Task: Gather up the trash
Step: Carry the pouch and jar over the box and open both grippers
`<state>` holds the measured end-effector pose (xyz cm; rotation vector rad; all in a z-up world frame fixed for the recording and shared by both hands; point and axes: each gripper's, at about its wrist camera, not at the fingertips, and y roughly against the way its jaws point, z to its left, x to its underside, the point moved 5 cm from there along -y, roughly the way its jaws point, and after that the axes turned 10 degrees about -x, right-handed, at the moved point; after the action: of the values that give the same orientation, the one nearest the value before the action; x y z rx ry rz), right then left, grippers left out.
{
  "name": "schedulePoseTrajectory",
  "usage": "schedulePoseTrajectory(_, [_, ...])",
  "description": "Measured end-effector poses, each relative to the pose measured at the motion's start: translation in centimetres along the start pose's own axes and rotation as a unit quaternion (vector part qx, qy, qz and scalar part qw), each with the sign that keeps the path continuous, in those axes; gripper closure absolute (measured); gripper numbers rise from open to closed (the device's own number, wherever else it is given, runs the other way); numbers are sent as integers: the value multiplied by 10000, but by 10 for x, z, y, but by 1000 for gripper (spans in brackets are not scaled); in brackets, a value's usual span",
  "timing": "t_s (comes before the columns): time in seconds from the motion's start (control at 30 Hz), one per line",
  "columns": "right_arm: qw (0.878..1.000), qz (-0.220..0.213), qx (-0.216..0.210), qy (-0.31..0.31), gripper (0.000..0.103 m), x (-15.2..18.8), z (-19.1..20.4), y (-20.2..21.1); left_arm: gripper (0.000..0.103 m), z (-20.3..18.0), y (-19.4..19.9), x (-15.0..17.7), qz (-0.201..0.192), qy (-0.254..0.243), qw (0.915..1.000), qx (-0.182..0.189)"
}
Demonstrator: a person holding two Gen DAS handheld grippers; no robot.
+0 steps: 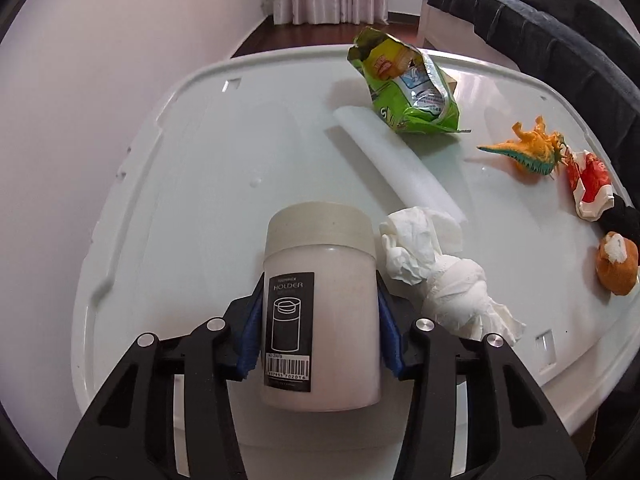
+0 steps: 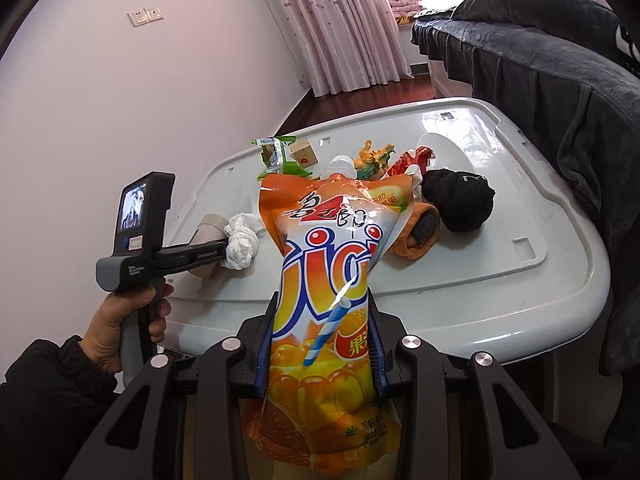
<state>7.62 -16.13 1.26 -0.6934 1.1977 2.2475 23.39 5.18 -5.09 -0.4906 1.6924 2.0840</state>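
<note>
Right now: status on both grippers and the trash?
Left gripper shut on toothpick holder jar. Right gripper shut on orange snack bag. Crumpled tissue, green wrapper uncollected on table.

Materials and finishes, both wrist views

Left gripper point(image 1: 318, 320): matt black plastic arms, bright metal pins, ribbed blue pads, clamped on a frosted, translucent plastic holder point(image 1: 320, 312) with a matt cream lid and a black paper label. Just right of it, crumpled white tissue point(image 1: 436, 272), soft and creased. Worktop point(image 1: 224, 184) beneath: glossy white moulded plastic, reflective. Ahead, a matt white foam strip point(image 1: 400, 164) and a shiny green foil wrapper point(image 1: 408, 88). Right gripper point(image 2: 320, 340) pinches a glossy orange printed plastic pouch point(image 2: 332, 280); beyond it, a matt black knitted cloth bundle point(image 2: 460, 200) and a rubbery orange toy dinosaur point(image 2: 374, 158).
</note>
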Motion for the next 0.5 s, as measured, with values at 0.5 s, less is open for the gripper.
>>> schedulePoseTrajectory(0.5, [9998,-111,87,117,66,-1,4,2,57,11,87,-3,-1387,506,9890,-67])
